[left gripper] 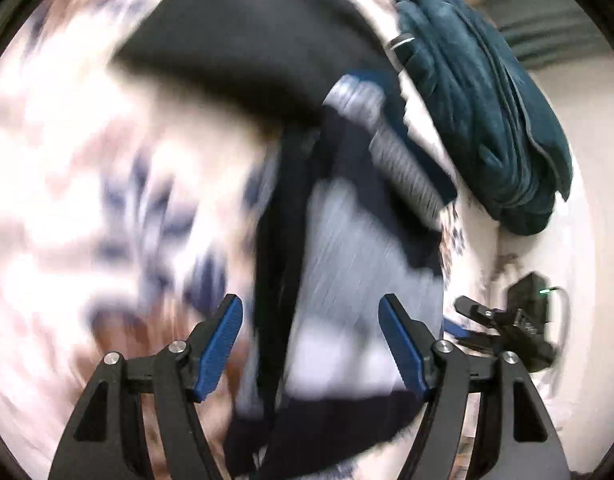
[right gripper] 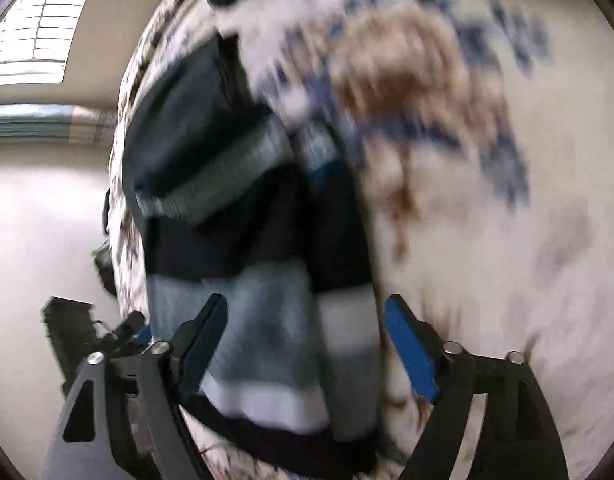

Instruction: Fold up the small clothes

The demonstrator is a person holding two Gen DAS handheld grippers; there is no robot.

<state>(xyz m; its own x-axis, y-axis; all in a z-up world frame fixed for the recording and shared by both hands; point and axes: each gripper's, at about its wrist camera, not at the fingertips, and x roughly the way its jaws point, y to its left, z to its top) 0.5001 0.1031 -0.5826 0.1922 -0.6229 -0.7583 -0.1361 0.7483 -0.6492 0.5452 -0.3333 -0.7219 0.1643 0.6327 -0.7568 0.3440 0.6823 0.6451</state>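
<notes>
Left wrist view: the left tongs (left gripper: 311,344) gape wide and empty above a striped navy-and-grey garment (left gripper: 347,248) lying on a floral bedspread (left gripper: 67,160), a teal blanket (left gripper: 487,112) far right. Seemingly between folds; a fresh edge needs gripping.

Right wrist view: the right tongs (right gripper: 307,344) likewise stand wide, holding nothing, over the garment's near end.

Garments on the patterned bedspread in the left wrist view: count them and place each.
3, though blur may hide more. The striped sweater lies ahead of the open left gripper, a black garment beyond it, and a teal garment at upper right.
</notes>
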